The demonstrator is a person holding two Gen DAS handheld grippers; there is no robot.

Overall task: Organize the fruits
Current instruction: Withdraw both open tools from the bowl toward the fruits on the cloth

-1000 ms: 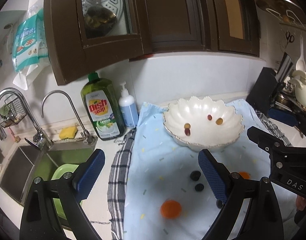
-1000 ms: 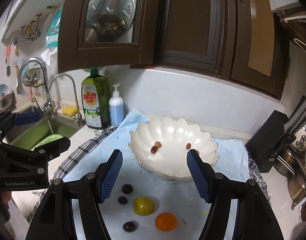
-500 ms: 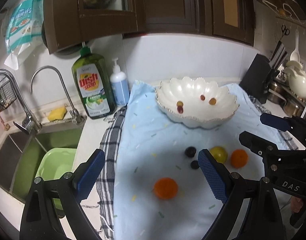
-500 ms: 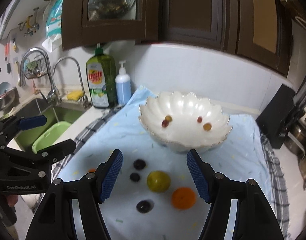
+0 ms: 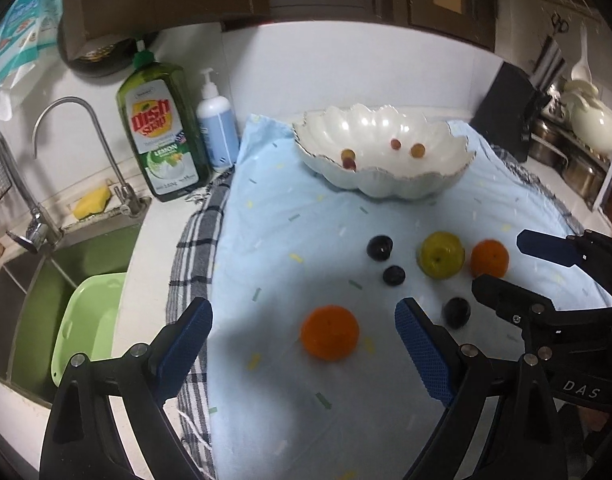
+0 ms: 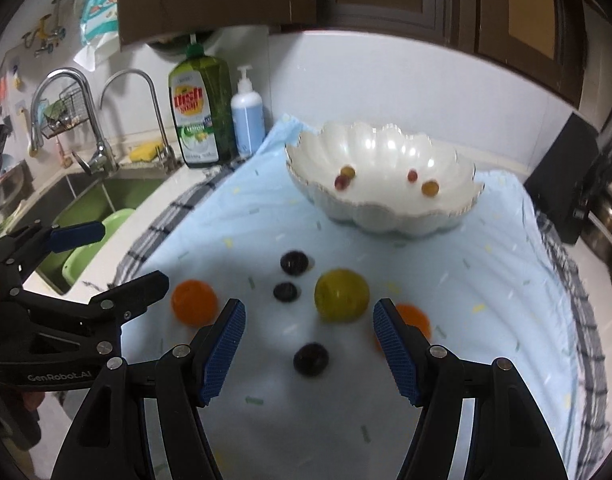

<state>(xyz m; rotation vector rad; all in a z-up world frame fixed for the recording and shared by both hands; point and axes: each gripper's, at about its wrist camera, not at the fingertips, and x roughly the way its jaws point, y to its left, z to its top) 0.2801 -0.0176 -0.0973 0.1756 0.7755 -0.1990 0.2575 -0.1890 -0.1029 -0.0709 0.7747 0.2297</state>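
A white scalloped bowl with several small grapes in it stands at the back of a light blue cloth. In front of it lie a yellow-green fruit, two oranges and three dark plums. My left gripper is open and empty, just above the near orange. My right gripper is open and empty over a dark plum, with the second orange behind its right finger.
A green dish soap bottle and a white pump bottle stand at the cloth's back left. A sink with a green basin and taps lies left. A black knife block and pots stand at the right.
Both grippers have tilted down and moved in toward the fruits on the cloth. The fruits and bowl have not moved. Both grippers stay open.
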